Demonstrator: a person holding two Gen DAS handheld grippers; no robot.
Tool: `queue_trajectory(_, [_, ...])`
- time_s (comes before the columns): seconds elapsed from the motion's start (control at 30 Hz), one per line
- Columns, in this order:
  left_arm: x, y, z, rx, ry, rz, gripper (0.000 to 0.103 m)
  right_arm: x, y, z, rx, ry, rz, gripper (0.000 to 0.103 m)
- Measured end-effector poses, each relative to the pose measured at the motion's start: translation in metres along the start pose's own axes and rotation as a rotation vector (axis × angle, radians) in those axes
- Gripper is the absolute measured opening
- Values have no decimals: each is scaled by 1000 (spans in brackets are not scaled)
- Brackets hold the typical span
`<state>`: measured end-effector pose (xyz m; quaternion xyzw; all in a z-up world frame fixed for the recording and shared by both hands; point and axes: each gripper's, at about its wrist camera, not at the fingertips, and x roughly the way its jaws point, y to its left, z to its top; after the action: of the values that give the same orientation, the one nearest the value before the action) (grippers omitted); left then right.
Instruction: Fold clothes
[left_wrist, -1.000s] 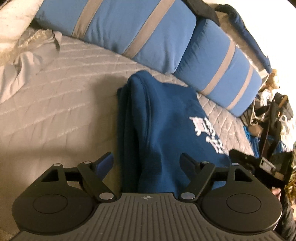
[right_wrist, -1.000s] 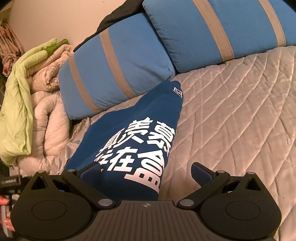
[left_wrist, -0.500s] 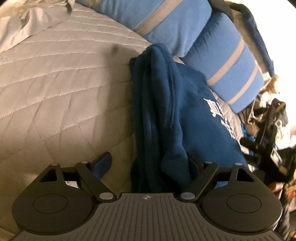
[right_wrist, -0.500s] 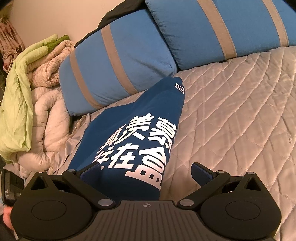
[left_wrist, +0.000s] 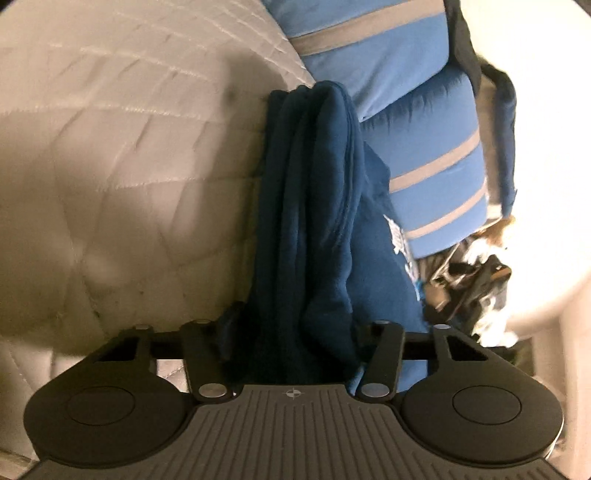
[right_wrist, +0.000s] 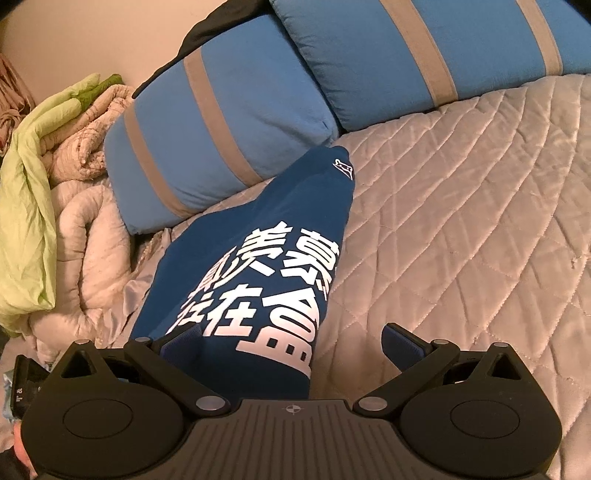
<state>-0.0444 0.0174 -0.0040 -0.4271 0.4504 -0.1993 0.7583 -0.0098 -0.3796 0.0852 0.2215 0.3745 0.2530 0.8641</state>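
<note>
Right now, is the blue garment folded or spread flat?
Folded: the blue garment shows stacked layered edges, bunched between the left gripper's jaws.

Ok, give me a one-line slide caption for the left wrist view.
Left gripper closed on the bunched edge of the folded navy sweatshirt on the quilted bedspread, striped blue pillows behind.

Both wrist views look close along the bed, sharing the navy shirt (left_wrist: 317, 206) and striped pillows (right_wrist: 221, 122).
</note>
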Motion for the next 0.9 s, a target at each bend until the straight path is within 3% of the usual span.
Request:
queue_trajectory(0.07, [0, 0, -1, -5, -1, -21, 38, 0, 1, -1, -12, -1, -7, 103])
queue_trajectory(0.13, [0, -6, -3, 36, -19, -6, 35, 0, 2, -2, -26, -6, -16, 103])
queue_trajectory(0.27, [-1, -17, -9, 119, -58, 31, 33, -4, -1, 4, -6, -24, -2, 103])
queue_trajectory(0.53, [-3, -17, -13, 140, -87, 37, 32, 2, 14, 36, -94, 29, -162, 103])
queue_trajectory(0.73, [-2, -18, -17, 172, -104, 50, 32, 32, 3, 82, -76, 23, -105, 102])
queue_trajectory(0.9, [-2, -23, -18, 194, -110, 74, 32, 80, -25, 108, 48, 64, -54, 98])
